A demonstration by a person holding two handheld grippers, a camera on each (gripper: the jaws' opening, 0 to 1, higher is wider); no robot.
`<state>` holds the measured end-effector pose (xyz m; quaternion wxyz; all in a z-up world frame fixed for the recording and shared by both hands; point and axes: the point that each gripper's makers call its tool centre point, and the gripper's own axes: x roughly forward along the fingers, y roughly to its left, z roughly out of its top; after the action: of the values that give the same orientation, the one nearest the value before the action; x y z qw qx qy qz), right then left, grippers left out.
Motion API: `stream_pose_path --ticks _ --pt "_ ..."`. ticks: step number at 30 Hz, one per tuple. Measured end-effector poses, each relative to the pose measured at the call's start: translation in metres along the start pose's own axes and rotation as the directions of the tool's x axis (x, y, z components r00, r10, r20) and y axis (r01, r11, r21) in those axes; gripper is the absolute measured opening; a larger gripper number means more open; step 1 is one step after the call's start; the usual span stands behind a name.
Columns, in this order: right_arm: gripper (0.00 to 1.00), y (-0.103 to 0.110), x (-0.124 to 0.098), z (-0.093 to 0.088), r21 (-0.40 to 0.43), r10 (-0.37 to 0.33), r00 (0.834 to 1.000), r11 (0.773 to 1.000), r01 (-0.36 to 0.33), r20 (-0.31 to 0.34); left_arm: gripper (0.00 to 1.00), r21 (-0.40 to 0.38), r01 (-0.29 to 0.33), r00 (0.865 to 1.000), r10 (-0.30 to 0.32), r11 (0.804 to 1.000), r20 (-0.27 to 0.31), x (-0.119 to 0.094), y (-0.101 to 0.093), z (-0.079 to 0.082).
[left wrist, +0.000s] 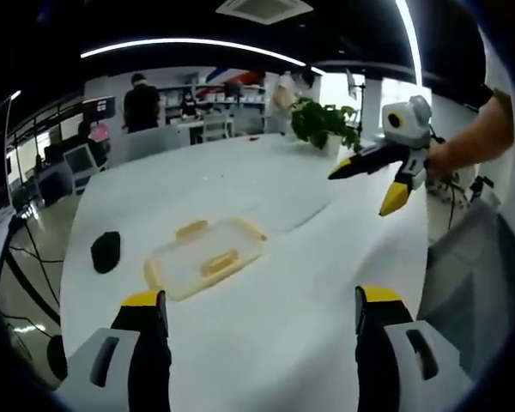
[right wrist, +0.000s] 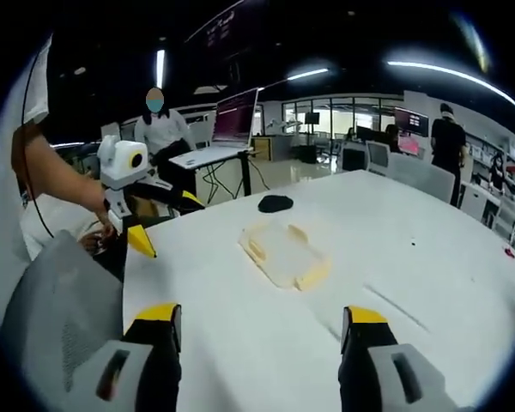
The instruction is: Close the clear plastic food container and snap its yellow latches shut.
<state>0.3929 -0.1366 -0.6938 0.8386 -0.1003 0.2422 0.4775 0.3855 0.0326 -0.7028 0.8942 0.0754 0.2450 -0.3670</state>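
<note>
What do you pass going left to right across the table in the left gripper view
Black object → container → plant → right tongs, held open above the table's right side.

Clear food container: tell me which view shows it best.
The left gripper view. There the clear food container lies closer and larger on the white table, with its yellow latches plainly visible along the edges. The right gripper view shows the same container smaller and paler, its latches harder to pick out.
</note>
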Motion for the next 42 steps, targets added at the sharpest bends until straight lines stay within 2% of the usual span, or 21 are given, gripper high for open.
stream_pose_path --ticks 21,35,42 --pt "0.74 -0.012 0.026 0.006 -0.040 0.059 0.998 0.997 -0.061 -0.032 0.87 0.078 0.044 0.997 -0.039 0.996 -0.063 0.014 0.028 -0.005" --pt "0.72 -0.024 0.046 0.015 -0.075 0.095 0.994 0.992 -0.099 -0.058 0.85 0.162 0.107 0.989 -0.087 0.981 -0.123 0.026 0.045 -0.008" --pt "0.72 -0.030 0.058 0.015 -0.129 0.117 0.988 0.983 -0.129 -0.096 0.85 0.191 0.135 0.982 -0.107 0.972 -0.154 0.033 0.057 -0.011"
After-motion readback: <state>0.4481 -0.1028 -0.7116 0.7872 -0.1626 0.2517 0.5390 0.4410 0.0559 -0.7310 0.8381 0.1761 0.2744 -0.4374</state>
